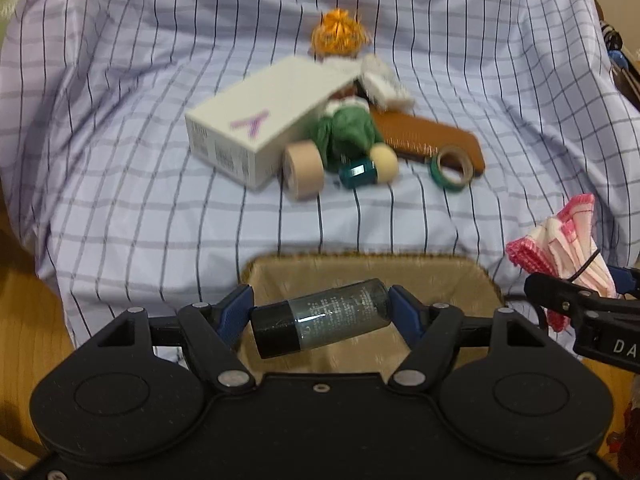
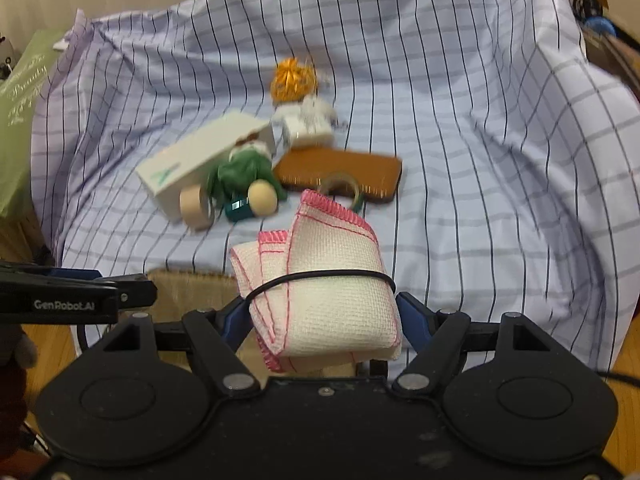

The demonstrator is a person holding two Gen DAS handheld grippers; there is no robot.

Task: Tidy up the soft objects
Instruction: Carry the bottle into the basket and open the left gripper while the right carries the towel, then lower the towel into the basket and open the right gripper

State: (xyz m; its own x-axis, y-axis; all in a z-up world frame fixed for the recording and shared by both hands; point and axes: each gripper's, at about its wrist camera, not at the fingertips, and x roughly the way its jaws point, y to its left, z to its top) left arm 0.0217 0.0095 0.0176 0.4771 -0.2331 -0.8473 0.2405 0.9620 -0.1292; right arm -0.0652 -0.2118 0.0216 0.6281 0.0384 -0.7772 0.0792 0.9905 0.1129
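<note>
Where clutter sits, checked sheet [image 1: 120,184], wooden floor [image 1: 24,320]

Box [image 1: 256,132] left of doll [image 1: 346,136], tape rolls [image 1: 304,170] before them, basket [image 1: 360,268] nearest.

"GenRobot.AI" runs in white along the black left claw [image 2: 80,300], "DA" shows on the right claw [image 1: 600,320], and a purple "A" marks the white box [image 1: 256,124].

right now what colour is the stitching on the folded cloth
Pink, edging a white woven folded cloth; the right wrist view shows it best.
</note>
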